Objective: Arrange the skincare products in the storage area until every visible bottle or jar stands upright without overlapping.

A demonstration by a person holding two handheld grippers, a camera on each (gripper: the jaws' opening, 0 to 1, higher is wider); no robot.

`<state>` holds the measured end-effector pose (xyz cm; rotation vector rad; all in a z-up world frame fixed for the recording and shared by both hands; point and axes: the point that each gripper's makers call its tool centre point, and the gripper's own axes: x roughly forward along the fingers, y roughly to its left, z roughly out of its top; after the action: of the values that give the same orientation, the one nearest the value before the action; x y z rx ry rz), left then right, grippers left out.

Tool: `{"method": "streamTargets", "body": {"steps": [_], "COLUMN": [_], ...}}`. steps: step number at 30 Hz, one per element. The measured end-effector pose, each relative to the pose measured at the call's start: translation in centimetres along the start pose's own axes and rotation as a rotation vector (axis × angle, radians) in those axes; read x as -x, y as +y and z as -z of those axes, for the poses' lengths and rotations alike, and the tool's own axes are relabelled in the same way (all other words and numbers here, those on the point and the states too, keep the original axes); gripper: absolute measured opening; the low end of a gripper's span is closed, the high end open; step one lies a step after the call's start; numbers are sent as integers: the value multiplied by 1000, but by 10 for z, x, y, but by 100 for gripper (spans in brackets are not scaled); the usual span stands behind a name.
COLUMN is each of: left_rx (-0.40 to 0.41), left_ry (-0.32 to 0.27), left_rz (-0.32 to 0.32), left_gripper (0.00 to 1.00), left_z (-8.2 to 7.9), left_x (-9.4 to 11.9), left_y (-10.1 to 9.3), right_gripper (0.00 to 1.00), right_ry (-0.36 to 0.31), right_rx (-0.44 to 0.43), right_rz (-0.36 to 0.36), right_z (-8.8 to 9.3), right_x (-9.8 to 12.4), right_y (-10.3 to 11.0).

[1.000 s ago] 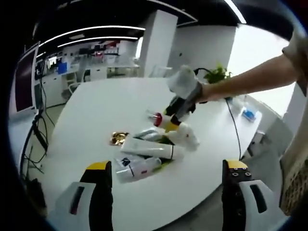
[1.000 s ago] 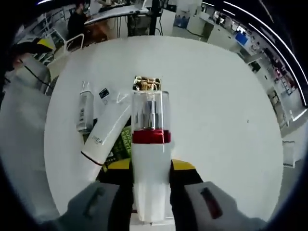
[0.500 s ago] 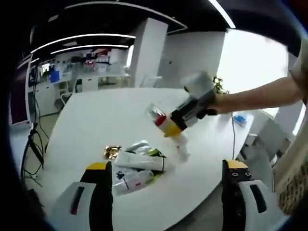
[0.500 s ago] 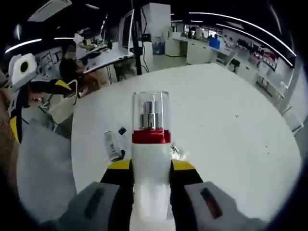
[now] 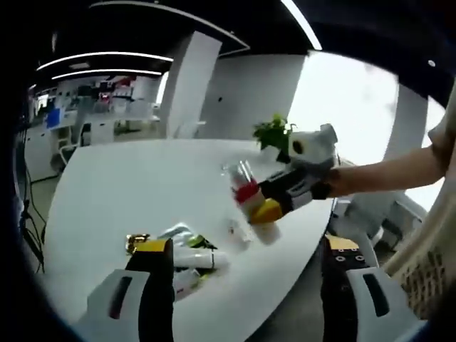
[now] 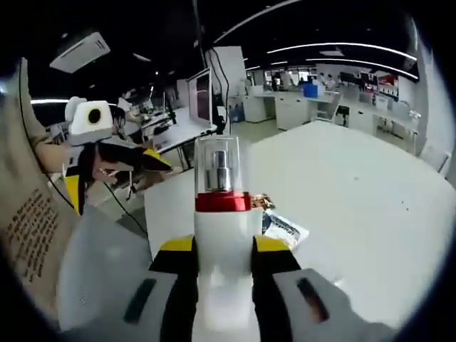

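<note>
A white pump bottle [image 6: 222,226] with a red band and a clear cap sits between the yellow-tipped jaws of my right gripper [image 6: 222,249], which is shut on it. The left gripper view has that bottle [image 5: 244,187] held above the white table, tilted, in the right gripper [image 5: 274,203] reaching in from the right. Below it lie several white tubes [image 5: 191,258] in a pile, with a gold-capped item [image 5: 137,241] at its left. My left gripper [image 5: 246,246] is open near the table's front edge, nothing between its jaws. Behind the held bottle, a lying tube [image 6: 285,229] and the gold item [image 6: 261,201] peek out.
The round white table [image 5: 142,185] stretches far behind the pile. A potted plant [image 5: 273,131] stands at its far side. The left gripper [image 6: 107,153] shows at the left, held by a hand. Office desks and a monitor [image 6: 203,92] fill the background.
The right gripper has lifted the bottle up off the pile and carried it higher over the table. Both cameras have swung; the pile lies unmoved.
</note>
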<state>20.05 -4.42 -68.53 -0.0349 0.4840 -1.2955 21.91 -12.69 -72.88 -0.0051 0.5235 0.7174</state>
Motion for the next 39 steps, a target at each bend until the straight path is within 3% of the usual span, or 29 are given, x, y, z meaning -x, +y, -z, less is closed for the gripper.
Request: {"method": "streamTargets", "body": {"steps": [6,10,13,23,30,35,39], "left_rx": [7,49,32,20,-9,-51,-68], "left_ry": [-27,-71,-60,-40,-59,-42,-22], "left_rz": [121,198,239,359,343,323,286], "left_gripper": [77,73,69,59,44,31,30], "left_z": [-19,-39,-44,-55,-68,-69,-68], "left_x": [-6,-14,-25,-55,-81,-101,-116], "left_y": [-18,-34,-48,-95,-110,-115,-116], "right_gripper": [27,27,27,27,27,27,28], "right_ry": [-142,-199,-242,-299,-314,-326,-329], "right_rx": [-92,-104,-112,-116,-106,-113,-113], "right_rz": [-51,-103,-150,-316,-399,-444,-452], "right_z": [-18,-31,-39,-42,-35,-29,-24], "right_x": [14,24,34,70,92,101,105], "right_y": [34,54,66,70,59,46,36]}}
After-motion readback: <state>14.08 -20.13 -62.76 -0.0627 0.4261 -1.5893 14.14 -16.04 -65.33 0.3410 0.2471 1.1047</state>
